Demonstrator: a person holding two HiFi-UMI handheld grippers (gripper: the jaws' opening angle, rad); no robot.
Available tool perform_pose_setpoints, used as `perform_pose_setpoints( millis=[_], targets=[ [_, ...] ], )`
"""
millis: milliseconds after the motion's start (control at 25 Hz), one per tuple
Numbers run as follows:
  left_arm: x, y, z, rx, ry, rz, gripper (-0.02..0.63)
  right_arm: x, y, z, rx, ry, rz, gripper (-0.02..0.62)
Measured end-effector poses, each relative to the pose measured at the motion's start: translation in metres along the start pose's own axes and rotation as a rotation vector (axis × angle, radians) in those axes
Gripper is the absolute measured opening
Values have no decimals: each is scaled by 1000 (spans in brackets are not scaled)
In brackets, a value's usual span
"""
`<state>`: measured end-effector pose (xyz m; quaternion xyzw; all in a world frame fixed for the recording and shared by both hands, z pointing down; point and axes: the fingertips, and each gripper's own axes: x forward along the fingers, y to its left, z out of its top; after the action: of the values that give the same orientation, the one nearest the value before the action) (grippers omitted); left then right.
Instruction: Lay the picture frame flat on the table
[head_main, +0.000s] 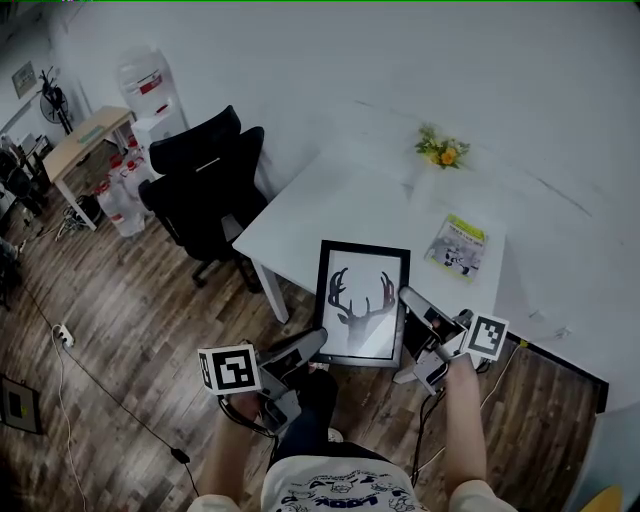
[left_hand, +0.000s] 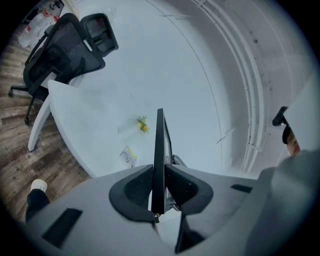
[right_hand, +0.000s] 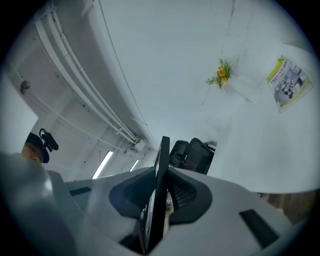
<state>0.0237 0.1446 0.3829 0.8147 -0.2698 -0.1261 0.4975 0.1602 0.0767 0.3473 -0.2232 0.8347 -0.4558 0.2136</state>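
**Deer-print frame pinched from both sides at the table's near edge**

Nearest, the left gripper (head_main: 312, 342) has its jaws closed narrowly on the lower left corner of the black-rimmed rectangular picture frame (head_main: 362, 300). The right gripper (head_main: 406, 296) pinches the frame's right edge the same way (each gripper view shows the thin rim edge-on between the pads). The frame carries a dark antlered deer-head silhouette on a pale ground, facing the head camera, over the near edge of the white rectangular table (head_main: 330, 195). Whether it touches the top cannot be told. Beyond lie a green-and-white printed booklet (head_main: 457, 245), then a small bunch of yellow and orange flowers (head_main: 441, 148).
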Motion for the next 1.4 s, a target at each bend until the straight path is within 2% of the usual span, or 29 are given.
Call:
perform_pose_setpoints(
  millis=[120, 280, 480, 680, 880, 1000, 1400],
  targets=[
    [9, 11, 15, 18, 7, -3, 84, 12, -13, 9, -1, -5, -10, 83],
    [22, 28, 38, -44, 11, -8, 84, 35, -29, 26, -10, -12, -19, 83],
    [35, 53, 81, -22, 25, -1, 84, 72, -49, 47, -16, -19, -33, 83],
    [53, 71, 122, -70, 34, -23, 84, 108, -67, 72, -20, -35, -49, 83],
    [71, 96, 166, -56, 54, -22, 84, 145, -87, 99, -26, -56, -64, 83],
    [82, 110, 194, 4, 66, -41, 84, 165, -102, 111, -29, -64, -83, 83],
    [116, 152, 258, -27, 86, -42, 84, 223, -147, 152, -15, -65, -121, 83]
  ],
)
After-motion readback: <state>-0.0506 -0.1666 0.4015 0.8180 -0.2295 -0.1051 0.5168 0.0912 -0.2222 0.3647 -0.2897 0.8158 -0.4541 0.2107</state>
